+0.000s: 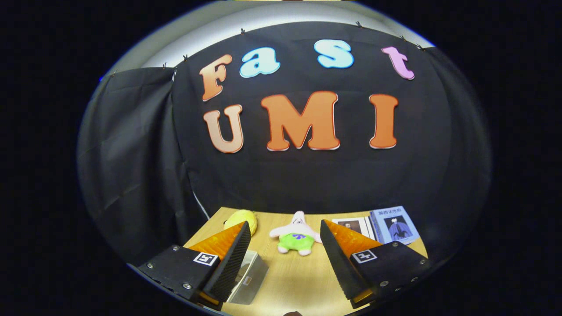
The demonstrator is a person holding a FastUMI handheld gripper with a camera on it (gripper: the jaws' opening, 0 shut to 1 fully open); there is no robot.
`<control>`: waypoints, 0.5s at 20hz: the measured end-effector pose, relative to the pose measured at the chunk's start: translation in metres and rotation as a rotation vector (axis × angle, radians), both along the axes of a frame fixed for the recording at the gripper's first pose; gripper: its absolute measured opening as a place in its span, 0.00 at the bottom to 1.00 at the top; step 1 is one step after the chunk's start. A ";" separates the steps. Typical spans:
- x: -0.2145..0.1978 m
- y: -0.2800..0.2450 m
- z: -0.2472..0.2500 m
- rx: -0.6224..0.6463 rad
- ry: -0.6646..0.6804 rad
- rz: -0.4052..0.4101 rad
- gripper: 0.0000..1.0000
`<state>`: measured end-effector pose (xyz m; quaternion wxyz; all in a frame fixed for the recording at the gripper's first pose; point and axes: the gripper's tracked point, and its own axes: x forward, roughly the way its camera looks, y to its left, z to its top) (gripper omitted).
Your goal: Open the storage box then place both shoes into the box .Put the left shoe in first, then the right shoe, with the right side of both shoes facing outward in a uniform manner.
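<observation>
**A:** Claw check first: your fingers are spread wide with nothing between them, hanging above the wooden worktop. Where's the storage box from where you sit?

**B:** Clear box sits low at about 7 o'clock, tucked right beside and partly behind your left finger, on the worktop. Looks like transparent hard plastic, so I'd guess light, stiff and slick. Can't tell where the lid or door seam is, too much of it is hidden.

**A:** So pinch an edge or lip instead of a flat face?

**B:** Yeah, a smooth wall will likely slide out of the claw, and a light box may skate across the wood when you tug. Go slow and pull along the hinge line once you spot it.

**A:** And the shoes?

**B:** No word on those from this angle. Straight ahead at 12 o'clock is a pink star plush, a yellow plush at 11, and booklets at 1 to 2 o'clock. None of that is yours to touch.
</observation>
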<state>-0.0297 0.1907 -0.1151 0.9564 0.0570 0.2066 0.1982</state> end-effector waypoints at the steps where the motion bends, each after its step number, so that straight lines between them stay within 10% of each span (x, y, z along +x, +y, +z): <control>1: 0.004 -0.007 0.010 0.007 -0.036 -0.010 0.95; 10: 0.016 -0.053 0.081 0.041 -0.287 -0.072 0.95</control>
